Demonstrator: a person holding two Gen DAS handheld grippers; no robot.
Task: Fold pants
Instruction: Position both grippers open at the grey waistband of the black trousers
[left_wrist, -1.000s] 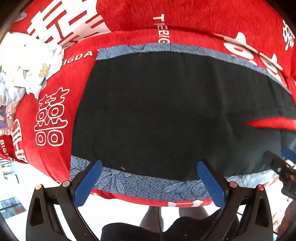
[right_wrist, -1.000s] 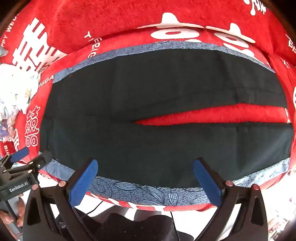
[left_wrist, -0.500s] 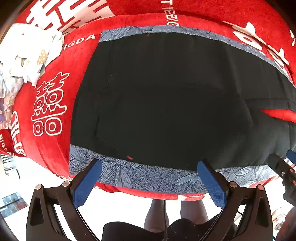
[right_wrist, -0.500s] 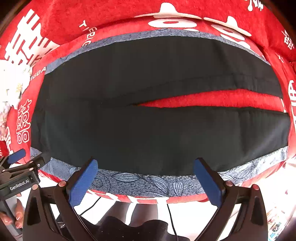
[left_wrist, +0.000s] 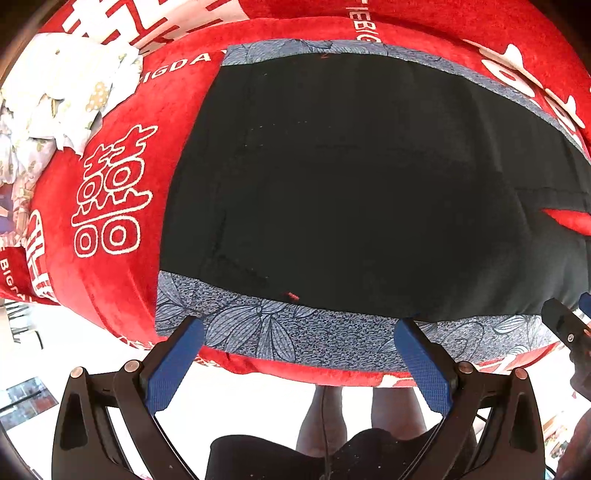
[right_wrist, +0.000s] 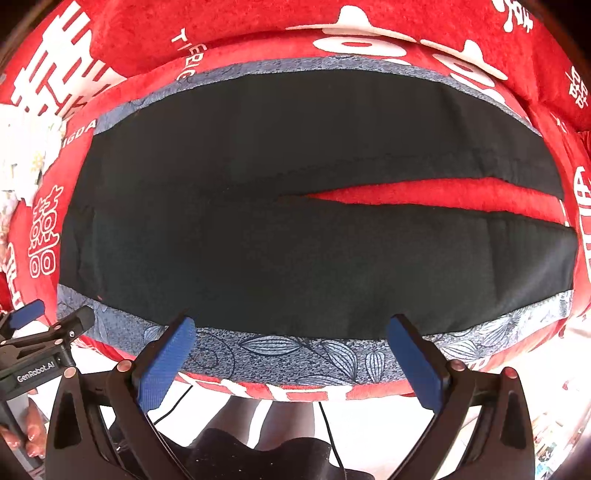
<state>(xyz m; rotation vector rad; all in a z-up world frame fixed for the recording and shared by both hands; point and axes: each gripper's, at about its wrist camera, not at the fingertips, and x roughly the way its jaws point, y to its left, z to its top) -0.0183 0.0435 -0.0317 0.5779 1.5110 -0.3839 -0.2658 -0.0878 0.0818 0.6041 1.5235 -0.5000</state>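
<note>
Black pants (left_wrist: 362, 192) with blue-grey leaf-print side bands lie flat on a red blanket, waist to the left, legs to the right with a red gap between them (right_wrist: 443, 194). The whole garment shows in the right wrist view (right_wrist: 295, 236). My left gripper (left_wrist: 299, 350) is open and empty, hovering over the near printed band by the waist. My right gripper (right_wrist: 291, 349) is open and empty over the near band of the near leg. The left gripper also shows at the left edge of the right wrist view (right_wrist: 48, 328).
The red blanket (left_wrist: 110, 184) with white characters covers the surface under the pants. A crumpled white patterned cloth (left_wrist: 55, 107) lies at the far left. The person's legs (left_wrist: 354, 417) stand at the near edge, over a white floor.
Both grippers have pulled back toward the near edge and a little left; the pants' near band now lies between the fingertips. The pants have not moved. Both grippers stay open.
</note>
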